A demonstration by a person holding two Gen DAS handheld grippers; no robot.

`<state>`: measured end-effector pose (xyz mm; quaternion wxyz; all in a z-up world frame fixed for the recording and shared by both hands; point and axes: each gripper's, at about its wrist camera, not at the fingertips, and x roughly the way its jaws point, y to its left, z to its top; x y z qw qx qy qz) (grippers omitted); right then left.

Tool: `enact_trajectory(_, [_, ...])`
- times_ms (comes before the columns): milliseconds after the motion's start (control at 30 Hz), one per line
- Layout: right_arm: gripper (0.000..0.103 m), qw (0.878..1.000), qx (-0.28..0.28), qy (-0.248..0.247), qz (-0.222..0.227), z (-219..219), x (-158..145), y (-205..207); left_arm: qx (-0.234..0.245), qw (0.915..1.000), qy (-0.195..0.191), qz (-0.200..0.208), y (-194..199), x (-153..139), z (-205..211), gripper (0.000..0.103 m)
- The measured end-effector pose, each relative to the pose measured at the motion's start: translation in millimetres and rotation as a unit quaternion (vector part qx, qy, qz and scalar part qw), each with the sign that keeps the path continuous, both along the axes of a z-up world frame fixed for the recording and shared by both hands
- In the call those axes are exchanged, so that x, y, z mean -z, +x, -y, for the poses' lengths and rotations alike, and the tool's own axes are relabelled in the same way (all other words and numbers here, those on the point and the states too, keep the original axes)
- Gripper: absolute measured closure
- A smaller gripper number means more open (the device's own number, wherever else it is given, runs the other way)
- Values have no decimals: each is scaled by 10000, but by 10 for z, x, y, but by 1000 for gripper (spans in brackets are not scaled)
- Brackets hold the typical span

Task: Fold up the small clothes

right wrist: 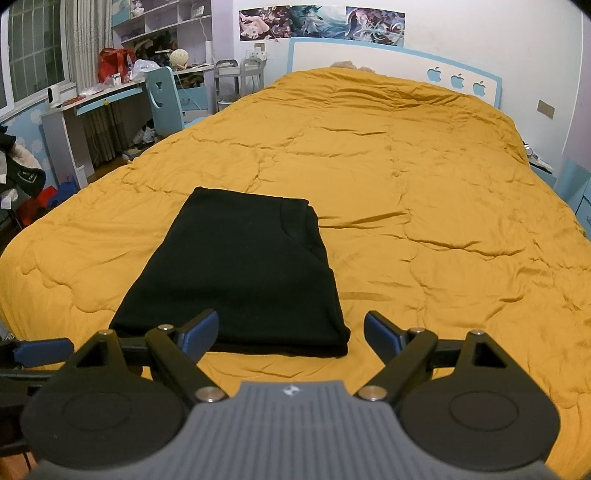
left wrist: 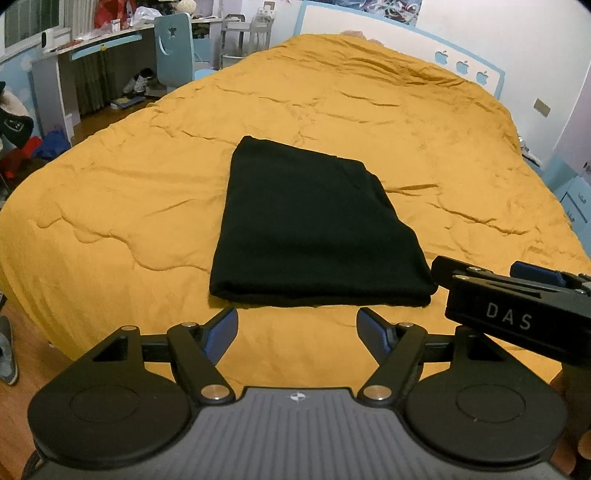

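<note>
With the flat, folded black knit garment [left wrist: 314, 229] lying on the mustard quilted bed [left wrist: 424, 129], both the left claw [left wrist: 297, 328] and right claw [right wrist: 291, 328] are hovering spread and empty at its near edge, so folding looks finished unless another halving grasp is needed.

Folded black garment [left wrist: 314, 229] on orange quilt [left wrist: 424, 122]

From my left wrist view, right tool [left wrist: 517, 291] is cut off by the frame edge, tips hidden. Shoe [left wrist: 7, 354] at left edge only partly seen. Desk [right wrist: 92, 99] clutter too small to tell. Posters [right wrist: 321, 22] blurry.
</note>
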<state>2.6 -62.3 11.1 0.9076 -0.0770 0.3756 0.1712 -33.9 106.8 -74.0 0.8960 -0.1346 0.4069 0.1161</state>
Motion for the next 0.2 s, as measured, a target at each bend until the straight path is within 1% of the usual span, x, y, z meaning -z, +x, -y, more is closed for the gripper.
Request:
enact_trajectory(67, [21,10000,11,12,5,2,-2,-7,10,9999,44,92,-17,-3,5,17])
enact_trajectory(200, [21,10000,21,22,-1,13,-2,-4,37,9999,17,133,-37,-2,35,17])
